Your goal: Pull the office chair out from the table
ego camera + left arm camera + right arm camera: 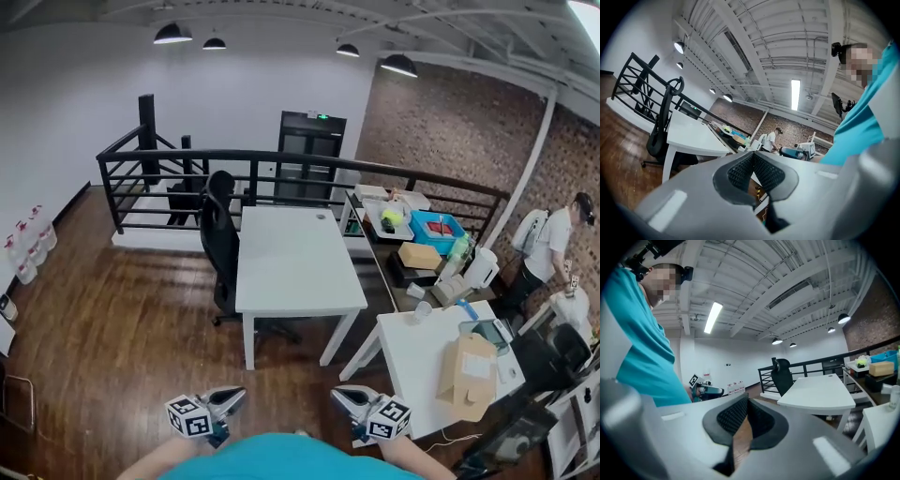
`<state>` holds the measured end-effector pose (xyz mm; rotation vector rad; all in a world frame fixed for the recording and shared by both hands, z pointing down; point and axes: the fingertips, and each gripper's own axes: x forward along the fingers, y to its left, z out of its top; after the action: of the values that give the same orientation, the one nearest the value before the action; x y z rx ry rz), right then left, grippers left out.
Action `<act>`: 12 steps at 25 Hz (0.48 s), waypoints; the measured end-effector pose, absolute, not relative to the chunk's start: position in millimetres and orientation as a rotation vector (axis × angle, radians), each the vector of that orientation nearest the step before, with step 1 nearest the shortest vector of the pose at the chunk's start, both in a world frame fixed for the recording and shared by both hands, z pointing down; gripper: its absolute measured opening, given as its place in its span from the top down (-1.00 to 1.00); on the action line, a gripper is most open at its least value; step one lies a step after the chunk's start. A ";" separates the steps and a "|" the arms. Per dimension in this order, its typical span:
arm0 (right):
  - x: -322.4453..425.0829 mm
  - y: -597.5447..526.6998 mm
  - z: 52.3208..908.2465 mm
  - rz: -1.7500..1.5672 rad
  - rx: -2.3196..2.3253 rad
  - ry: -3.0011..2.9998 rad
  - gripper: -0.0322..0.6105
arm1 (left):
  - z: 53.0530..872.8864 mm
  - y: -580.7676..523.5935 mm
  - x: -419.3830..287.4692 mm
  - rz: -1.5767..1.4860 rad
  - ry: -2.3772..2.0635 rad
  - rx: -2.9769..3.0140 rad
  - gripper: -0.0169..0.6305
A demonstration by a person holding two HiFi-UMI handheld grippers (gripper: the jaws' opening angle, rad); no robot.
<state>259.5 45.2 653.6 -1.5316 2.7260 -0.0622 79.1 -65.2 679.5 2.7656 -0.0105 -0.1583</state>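
Down at the bottom edge of the head view, two hand-held grippers: left hand-held gripper point(234, 397) at seven o'clock, clenched shut with nothing in it; right hand-held gripper point(342, 397) at five o'clock, likewise clenched and empty. One marker cube point(188, 417) on each, two counted, black-and-white square patterns only. Well apart from both, toward twelve o'clock, one black office chair point(220, 239), pushed close against the nine o'clock side of the nearer white tabletop point(295, 272). Second white tabletop point(412, 356) at four o'clock, carrying one cardboard box point(467, 370) with a white label, print too small to read. Overhead, four black pendant lamps point(172, 34). Small green lit sign point(322, 117) atop the dark cabinet point(309, 155) at twelve o'clock, wording unreadable. One person point(553, 253) at three o'clock, beside the brick wall point(450, 131)
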 end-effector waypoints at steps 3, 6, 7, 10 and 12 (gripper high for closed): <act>306.8 5.8 662.3 -0.044 -1.463 2.768 0.90 | 687.6 -98.0 125.4 -0.154 -0.077 2.792 0.87; 356.6 -25.8 663.6 -0.026 -1.400 2.831 0.90 | 692.1 -120.9 177.8 -0.173 -0.142 2.770 0.87; 369.2 -36.5 662.9 -0.006 -1.374 2.853 0.90 | 692.9 -128.4 192.2 -0.180 -0.155 2.768 0.87; 397.9 -76.2 663.3 0.025 -1.321 2.871 0.90 | 696.2 -160.8 221.3 -0.193 -0.199 2.767 0.87; 412.4 -101.0 663.1 0.014 -1.312 2.876 0.90 | 695.6 -178.7 235.3 -0.193 -0.211 2.771 0.87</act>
<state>412.4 -101.0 663.1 -1.3121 2.8757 0.0141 235.3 -178.7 695.6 2.7711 -0.2114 -0.1929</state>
